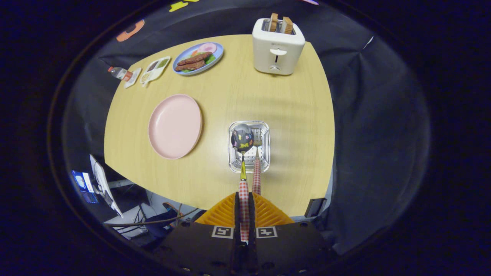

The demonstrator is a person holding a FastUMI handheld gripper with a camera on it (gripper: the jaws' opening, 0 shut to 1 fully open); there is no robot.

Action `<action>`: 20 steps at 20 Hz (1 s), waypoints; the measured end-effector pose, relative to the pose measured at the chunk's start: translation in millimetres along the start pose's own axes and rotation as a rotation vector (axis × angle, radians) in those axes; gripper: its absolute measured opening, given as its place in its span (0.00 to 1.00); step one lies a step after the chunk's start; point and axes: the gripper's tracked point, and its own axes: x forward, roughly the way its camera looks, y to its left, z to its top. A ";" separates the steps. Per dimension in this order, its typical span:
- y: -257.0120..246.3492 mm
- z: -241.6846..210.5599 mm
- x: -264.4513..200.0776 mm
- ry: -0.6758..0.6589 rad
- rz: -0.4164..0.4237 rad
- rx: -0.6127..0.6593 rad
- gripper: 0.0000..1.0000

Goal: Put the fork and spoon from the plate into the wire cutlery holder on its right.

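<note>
Spoon [242, 138] held by its checked handle, bowl hanging over the wire cutlery holder [249, 165]. Fork [256, 174] stands in that holder alongside. Gripper [244, 209] fingers clamped on the spoon handle. Pink plate [175, 126] sits left of the holder; toaster [277, 46] beyond.

White toaster [278, 48] with two bread slices [280, 24], blue food plate [198, 58], divided tray [155, 70], small bottle [119, 73].

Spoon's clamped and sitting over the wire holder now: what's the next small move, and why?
Probably lower it a little, then open. The gripper is shut on the spoon by its checked handle, bowl end over the wire cutlery holder, where the fork already leans. The pink plate is bare.
</note>
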 end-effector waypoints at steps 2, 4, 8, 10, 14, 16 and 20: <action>0.2 0.6 3.6 0.058 0.004 0.012 0.07; 0.6 0.8 7.1 0.104 0.006 0.040 0.07; -5.4 5.5 13.7 0.164 -0.024 0.061 0.07; -6.2 8.1 13.6 0.184 -0.034 0.057 0.06; -3.1 18.2 16.9 0.200 -0.045 0.045 0.07; -2.0 22.3 16.9 0.211 -0.047 0.042 0.08; -4.8 32.0 20.9 0.215 -0.066 0.041 0.11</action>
